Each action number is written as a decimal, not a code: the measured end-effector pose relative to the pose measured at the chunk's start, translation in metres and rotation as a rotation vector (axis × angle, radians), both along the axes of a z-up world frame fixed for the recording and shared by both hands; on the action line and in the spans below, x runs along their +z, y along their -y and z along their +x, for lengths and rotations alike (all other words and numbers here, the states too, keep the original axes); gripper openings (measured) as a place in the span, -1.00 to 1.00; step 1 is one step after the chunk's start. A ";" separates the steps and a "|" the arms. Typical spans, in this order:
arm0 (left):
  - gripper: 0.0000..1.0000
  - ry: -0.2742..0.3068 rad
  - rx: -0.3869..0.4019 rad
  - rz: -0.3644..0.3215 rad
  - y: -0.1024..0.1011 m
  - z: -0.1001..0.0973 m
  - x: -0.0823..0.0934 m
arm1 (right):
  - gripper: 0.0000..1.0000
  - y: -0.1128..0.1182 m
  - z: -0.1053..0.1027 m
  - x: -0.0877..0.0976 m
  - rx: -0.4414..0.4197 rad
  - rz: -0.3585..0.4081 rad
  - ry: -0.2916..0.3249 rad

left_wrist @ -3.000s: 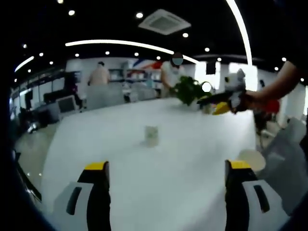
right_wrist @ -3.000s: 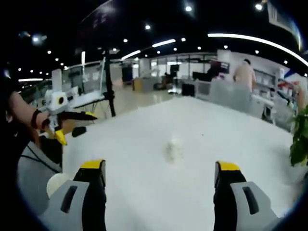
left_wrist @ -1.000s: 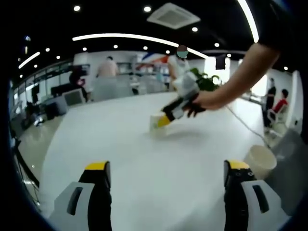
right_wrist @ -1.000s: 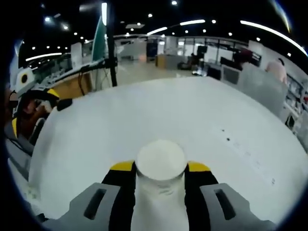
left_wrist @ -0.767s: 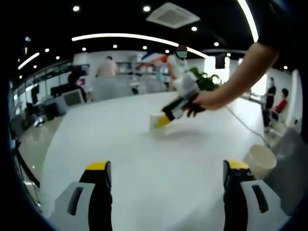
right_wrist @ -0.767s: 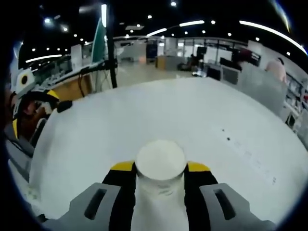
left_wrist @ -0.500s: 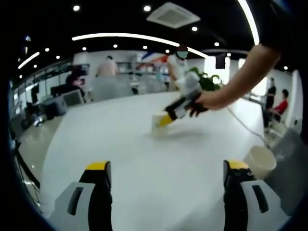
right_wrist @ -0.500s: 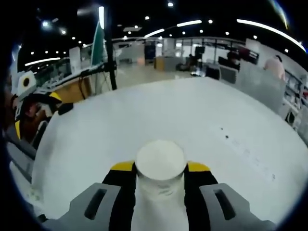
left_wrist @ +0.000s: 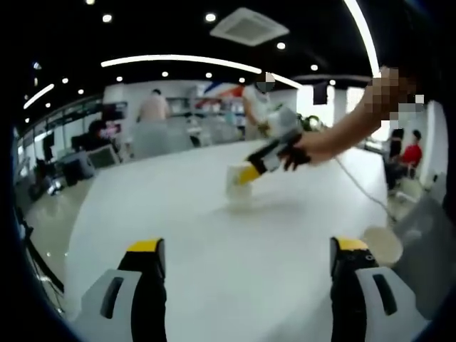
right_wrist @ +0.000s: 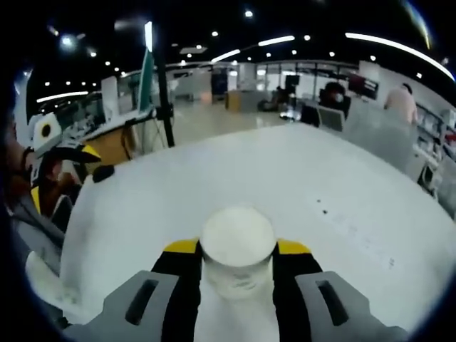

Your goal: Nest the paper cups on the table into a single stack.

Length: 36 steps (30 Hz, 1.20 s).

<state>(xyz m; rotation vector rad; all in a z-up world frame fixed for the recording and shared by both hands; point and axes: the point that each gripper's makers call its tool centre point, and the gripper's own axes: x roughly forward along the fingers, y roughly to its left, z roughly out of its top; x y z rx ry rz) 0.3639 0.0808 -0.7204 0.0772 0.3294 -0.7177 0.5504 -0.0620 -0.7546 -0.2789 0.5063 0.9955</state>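
At frame centre, our right claw (right_wrist: 237, 251) clamps a smooth white paper cup (right_wrist: 237, 242) above the glossy white bench (right_wrist: 342, 214); our left claw (left_wrist: 246, 260) gapes wide, another round cup (left_wrist: 382, 242) lower right.

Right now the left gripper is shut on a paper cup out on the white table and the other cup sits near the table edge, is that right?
Wrong gripper. The right gripper is shut on the paper cup, per the right gripper view; the left gripper is open.
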 end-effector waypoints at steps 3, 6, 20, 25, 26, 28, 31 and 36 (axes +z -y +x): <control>0.89 -0.003 -0.013 -0.001 0.002 -0.004 0.002 | -0.29 0.001 -0.009 0.020 -0.010 0.048 0.004; 0.89 -0.004 -0.026 -0.007 0.003 -0.007 0.006 | -0.29 0.005 -0.018 0.031 -0.010 0.045 0.017; 0.88 -0.006 -0.105 -0.004 0.019 -0.023 0.018 | -0.29 0.027 -0.062 0.084 0.005 0.059 0.073; 0.90 0.003 -0.149 0.002 0.028 -0.029 0.026 | -0.29 0.029 -0.082 0.107 0.027 0.072 0.096; 0.89 0.006 -0.154 0.005 0.030 -0.029 0.027 | -0.29 0.029 -0.086 0.111 0.031 0.073 0.101; 0.89 0.012 -0.162 0.007 0.031 -0.028 0.029 | -0.29 0.030 -0.094 0.119 0.036 0.081 0.112; 0.90 0.015 -0.176 0.002 0.036 -0.028 0.034 | -0.29 0.031 -0.106 0.131 0.039 0.092 0.124; 0.90 0.023 -0.203 0.006 0.042 -0.032 0.037 | -0.29 0.031 -0.125 0.141 0.039 0.102 0.133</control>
